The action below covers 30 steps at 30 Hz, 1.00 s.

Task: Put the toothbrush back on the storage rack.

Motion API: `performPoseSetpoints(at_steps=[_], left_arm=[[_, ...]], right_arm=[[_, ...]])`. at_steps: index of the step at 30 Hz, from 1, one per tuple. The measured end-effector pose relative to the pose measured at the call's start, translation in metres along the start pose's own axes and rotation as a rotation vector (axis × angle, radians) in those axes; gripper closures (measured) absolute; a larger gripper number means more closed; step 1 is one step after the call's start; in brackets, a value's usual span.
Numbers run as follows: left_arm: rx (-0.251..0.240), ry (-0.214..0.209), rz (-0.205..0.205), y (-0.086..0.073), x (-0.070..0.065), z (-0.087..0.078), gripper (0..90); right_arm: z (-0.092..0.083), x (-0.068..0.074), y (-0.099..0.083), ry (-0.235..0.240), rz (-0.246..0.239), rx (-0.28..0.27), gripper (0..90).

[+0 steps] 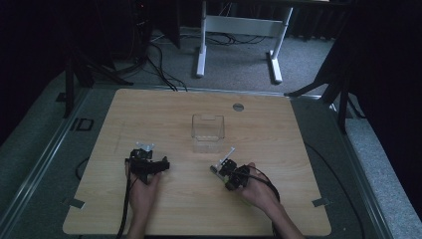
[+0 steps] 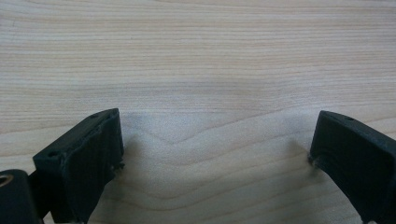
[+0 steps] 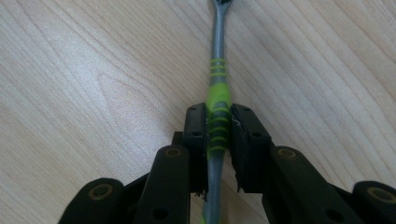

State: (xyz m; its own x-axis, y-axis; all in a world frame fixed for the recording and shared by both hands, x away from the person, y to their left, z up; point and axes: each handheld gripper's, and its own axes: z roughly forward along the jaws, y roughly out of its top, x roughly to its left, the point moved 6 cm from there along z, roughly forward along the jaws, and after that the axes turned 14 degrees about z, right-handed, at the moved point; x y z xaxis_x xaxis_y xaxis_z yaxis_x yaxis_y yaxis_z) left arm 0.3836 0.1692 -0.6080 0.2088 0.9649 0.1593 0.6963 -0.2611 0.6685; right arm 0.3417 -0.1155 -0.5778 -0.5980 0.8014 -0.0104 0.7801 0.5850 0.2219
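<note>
1. Fingers of the right gripper are clamped on the handle of a toothbrush, one pad on each side of its green banded section.
2. Left gripper jaws stand wide apart with nothing between them, hovering low over bare wood.
3. Location: in the high view the toothbrush sits at the right gripper, near the right-centre of the table, just near of the clear container, angled toward it.
4. Handling judgement: the toothbrush appears light, slender and stiff. Its grey shaft looks smooth and may slip or swivel in the pads.
5. Grip point: the green ribbed bands look rubbery and give the best friction. The present hold on them appears sound; a hold farther toward the head would likely leave the handle end swinging.
6. Materials: the table is pale wood laminate with visible grain, flat and matt.
7. Container: transparent, square-sided, open-topped, thin-walled; probably light enough to shift if knocked.
8. Jaws: black moulded plastic, blocky, with flat inner faces.
</note>
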Motion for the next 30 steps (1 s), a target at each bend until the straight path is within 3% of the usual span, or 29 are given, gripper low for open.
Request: performPoseSetpoints(at_steps=[11,30], left_arm=[[0.0,0.0,0.001,0.0,0.0,0.0,3.1],[-0.001,0.0,-0.001,0.0,0.0,0.0,3.1]], right_arm=[[0.0004,-0.0022,0.0009,0.028,0.021,0.015,77.2],[-0.0003,-0.0027,-0.0001,0.005,-0.004,0.003,79.0]])
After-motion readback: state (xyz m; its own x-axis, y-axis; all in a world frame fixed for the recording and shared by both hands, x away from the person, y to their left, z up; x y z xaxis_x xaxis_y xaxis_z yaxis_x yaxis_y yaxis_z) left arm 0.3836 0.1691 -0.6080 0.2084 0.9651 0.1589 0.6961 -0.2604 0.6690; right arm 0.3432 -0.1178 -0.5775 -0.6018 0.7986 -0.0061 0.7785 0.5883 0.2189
